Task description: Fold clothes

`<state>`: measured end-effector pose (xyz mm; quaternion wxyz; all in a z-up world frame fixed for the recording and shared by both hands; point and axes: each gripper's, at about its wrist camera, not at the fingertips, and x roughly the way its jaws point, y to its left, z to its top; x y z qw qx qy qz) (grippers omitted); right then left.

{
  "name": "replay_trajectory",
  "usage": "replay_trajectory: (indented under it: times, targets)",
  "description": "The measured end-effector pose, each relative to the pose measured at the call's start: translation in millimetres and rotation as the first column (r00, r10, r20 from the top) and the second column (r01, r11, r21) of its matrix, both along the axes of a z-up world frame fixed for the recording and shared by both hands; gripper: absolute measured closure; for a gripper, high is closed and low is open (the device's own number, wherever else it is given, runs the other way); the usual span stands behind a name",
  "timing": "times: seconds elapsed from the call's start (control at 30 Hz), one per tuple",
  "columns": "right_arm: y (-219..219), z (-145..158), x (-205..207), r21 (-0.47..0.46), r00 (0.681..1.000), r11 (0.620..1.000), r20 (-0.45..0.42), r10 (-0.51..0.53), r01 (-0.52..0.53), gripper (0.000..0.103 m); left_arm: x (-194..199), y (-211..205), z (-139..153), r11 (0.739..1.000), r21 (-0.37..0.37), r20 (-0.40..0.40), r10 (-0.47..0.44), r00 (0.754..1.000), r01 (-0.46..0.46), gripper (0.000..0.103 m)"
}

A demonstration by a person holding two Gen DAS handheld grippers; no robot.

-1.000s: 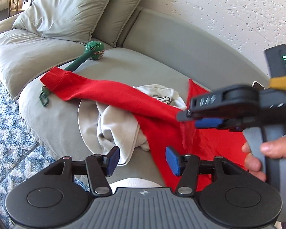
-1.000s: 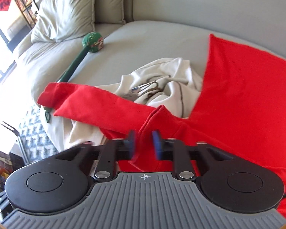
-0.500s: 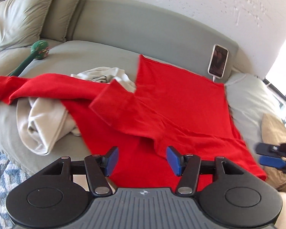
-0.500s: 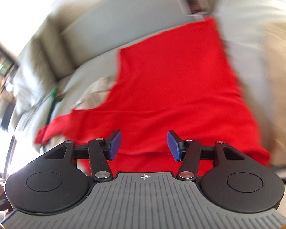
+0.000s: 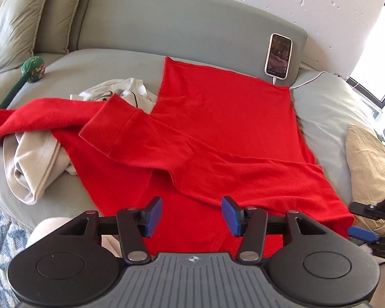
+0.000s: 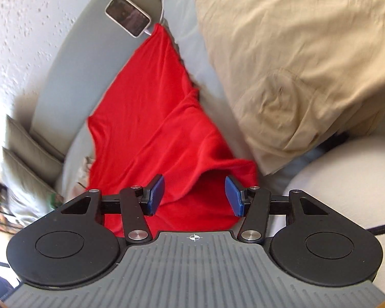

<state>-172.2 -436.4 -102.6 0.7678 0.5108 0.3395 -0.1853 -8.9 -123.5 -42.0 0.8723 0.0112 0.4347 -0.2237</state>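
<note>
A red long-sleeved top point(image 5: 225, 118) lies spread on the grey sofa point(image 5: 166, 25). One sleeve is folded across its body, the cuff point(image 5: 107, 131) pointing left; the other sleeve trails off to the left. My left gripper point(image 5: 192, 213) hovers over the top's near hem, its jaws closing a little, the blue pads apart with nothing pressed between them. In the right wrist view the right gripper point(image 6: 195, 192) is open over the red top point(image 6: 151, 118) at its near right corner, and cloth lies below the pads, not pinched. The right gripper point(image 5: 364, 231) also shows at the left wrist view's right edge.
A crumpled cream garment point(image 5: 38, 164) lies partly under the red sleeve at left. A phone point(image 5: 278, 55) on a cable leans against the backrest. A tan cloth point(image 6: 295, 64) lies right of the top. A green toy point(image 5: 33, 68) and cushions point(image 5: 18, 20) sit far left.
The right gripper let go of the red sleeve, opened, rolled and swung to the top's right corner. The left gripper moved right, from the cream garment to the near hem.
</note>
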Motion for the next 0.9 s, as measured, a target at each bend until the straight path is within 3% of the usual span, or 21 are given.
replay_trajectory:
  times: [0.2, 0.3, 0.53, 0.7, 0.87, 0.9]
  targets:
    - [8.7, -25.6, 15.0, 0.049, 0.995, 0.994, 0.024, -0.097, 0.096, 0.048, -2.7, -5.0, -4.2, 1.0, -0.011, 0.015, 0.01, 1.0, -0.009, 0.053]
    - [6.7, -32.9, 18.5, 0.046, 0.984, 0.989, 0.107, -0.144, 0.14, 0.048, -2.0, -4.1, -4.3, 1.0, -0.018, 0.015, 0.016, 1.0, -0.016, 0.053]
    - [9.2, -27.2, 5.5, -0.132, 0.956, 0.95, 0.128, -0.266, 0.282, 0.051, 1.4, 5.9, -6.6, 0.999, -0.014, 0.015, 0.052, 0.999, -0.052, 0.053]
    - [7.4, -15.1, 4.1, -0.192, 0.959, 0.94, 0.04, -0.282, 0.284, 0.052, 4.3, 12.3, -9.4, 0.998, -0.012, 0.004, 0.068, 0.998, -0.068, 0.053]
    - [10.0, 2.0, 2.7, -0.247, 0.979, 0.951, -0.043, -0.2, 0.184, 0.05, 5.9, 19.1, -11.1, 0.997, -0.014, -0.006, 0.077, 0.997, -0.077, 0.052]
    - [10.7, 7.1, -0.3, -0.243, 0.979, 0.954, -0.057, -0.194, 0.175, 0.045, 6.3, 20.9, -11.0, 0.997, -0.014, -0.01, 0.078, 0.997, -0.078, 0.052]
